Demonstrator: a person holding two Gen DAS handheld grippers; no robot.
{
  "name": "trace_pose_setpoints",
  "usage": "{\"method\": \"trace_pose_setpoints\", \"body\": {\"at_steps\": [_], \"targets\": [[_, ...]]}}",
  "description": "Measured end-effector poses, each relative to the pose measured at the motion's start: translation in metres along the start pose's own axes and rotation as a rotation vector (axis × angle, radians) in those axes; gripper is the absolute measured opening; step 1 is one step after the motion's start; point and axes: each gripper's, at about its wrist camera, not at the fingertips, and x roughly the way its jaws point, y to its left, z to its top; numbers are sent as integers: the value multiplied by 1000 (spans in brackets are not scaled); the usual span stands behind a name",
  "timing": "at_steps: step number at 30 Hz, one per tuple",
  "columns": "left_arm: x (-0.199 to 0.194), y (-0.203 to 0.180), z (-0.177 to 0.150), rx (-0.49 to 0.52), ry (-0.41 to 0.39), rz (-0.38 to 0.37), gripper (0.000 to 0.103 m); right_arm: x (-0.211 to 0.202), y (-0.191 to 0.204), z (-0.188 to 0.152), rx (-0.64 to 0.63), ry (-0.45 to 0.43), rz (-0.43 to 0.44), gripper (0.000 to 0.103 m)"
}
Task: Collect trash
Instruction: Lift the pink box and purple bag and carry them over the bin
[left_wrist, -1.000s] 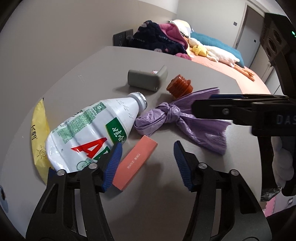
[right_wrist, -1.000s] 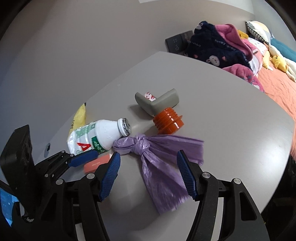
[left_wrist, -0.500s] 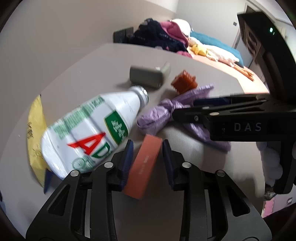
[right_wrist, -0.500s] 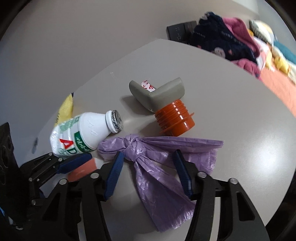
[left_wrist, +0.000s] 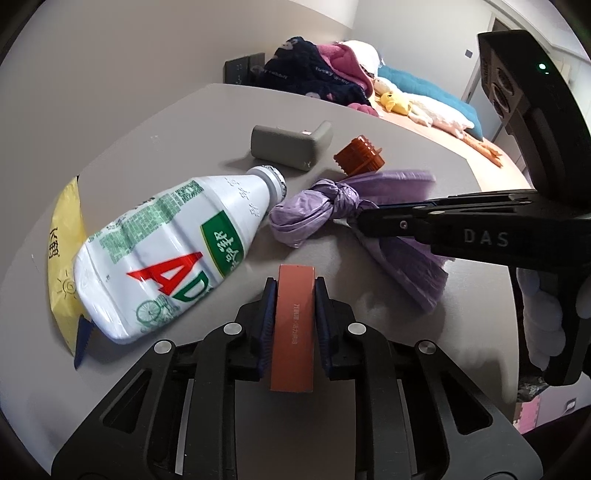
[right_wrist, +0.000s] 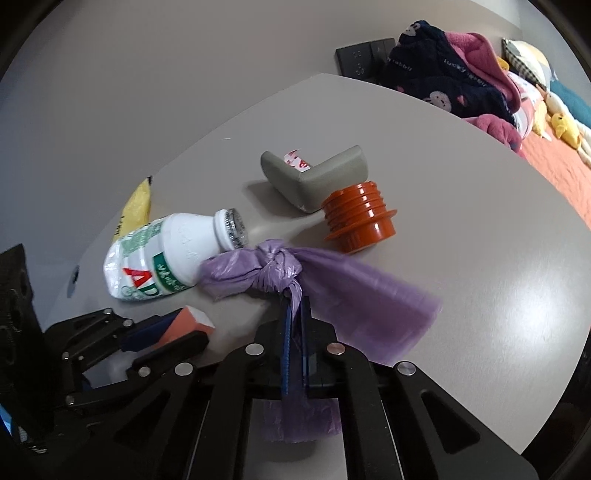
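Left gripper jaws have just closed on the box, its near end hidden; right gripper jaws have just closed on the bag, part hidden beneath, above the surface

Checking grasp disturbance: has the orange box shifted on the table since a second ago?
Yes. The orange box, formerly angled beside the white bottle, now points straight ahead, clamped in the left gripper.

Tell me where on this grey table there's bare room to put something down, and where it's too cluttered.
Bare table spreads from the orange ribbed cap and purple bag out to the edge by the bed. Another free strip lies behind the grey corner guard, toward the wall. Crowded: the guard, cap, bag knot, white bottle and yellow wrapper sit tightly clustered.
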Motion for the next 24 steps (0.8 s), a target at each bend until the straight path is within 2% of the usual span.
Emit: {"method": "trace_pose_setpoints", "body": {"at_steps": [11,24], "targets": [[-21,-14,-3,-38,-43,-21,19,-43,1,-7,-3,-71,18,5],[-46,-55,14,-1,-117,-51,19,-108,-19,-22,11,-168,-1,5]]}}
